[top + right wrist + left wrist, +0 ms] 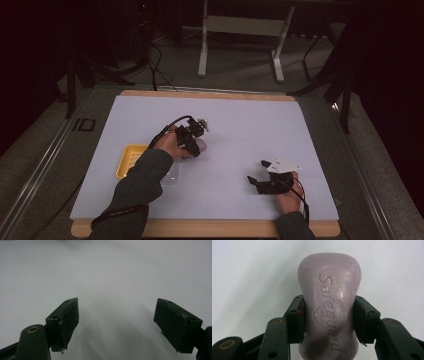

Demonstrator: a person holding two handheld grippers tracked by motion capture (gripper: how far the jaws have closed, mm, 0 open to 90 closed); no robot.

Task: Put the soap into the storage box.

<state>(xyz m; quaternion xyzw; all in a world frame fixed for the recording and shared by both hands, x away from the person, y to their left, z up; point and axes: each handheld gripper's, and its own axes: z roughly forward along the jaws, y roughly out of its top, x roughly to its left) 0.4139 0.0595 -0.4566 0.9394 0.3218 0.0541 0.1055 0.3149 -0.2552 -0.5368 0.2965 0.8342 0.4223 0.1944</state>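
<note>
Wooden table (210, 228) covered by white sheet (250, 130), wood edge showing at front and back. On sheet: yellow tray (129, 159) at left, clear plastic container (171, 176) just beside it, partly hidden by sleeve.

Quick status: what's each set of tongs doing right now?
Left tongs: closed on the lilac soap bar.
Right tongs: open, holding nothing, over the white table surface.

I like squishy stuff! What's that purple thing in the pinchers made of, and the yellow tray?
The purple bar looks like soap: waxy, matte, with a brand name pressed into it. The yellow tray looks like smooth, moulded plastic, though it is small in the high view.
</note>
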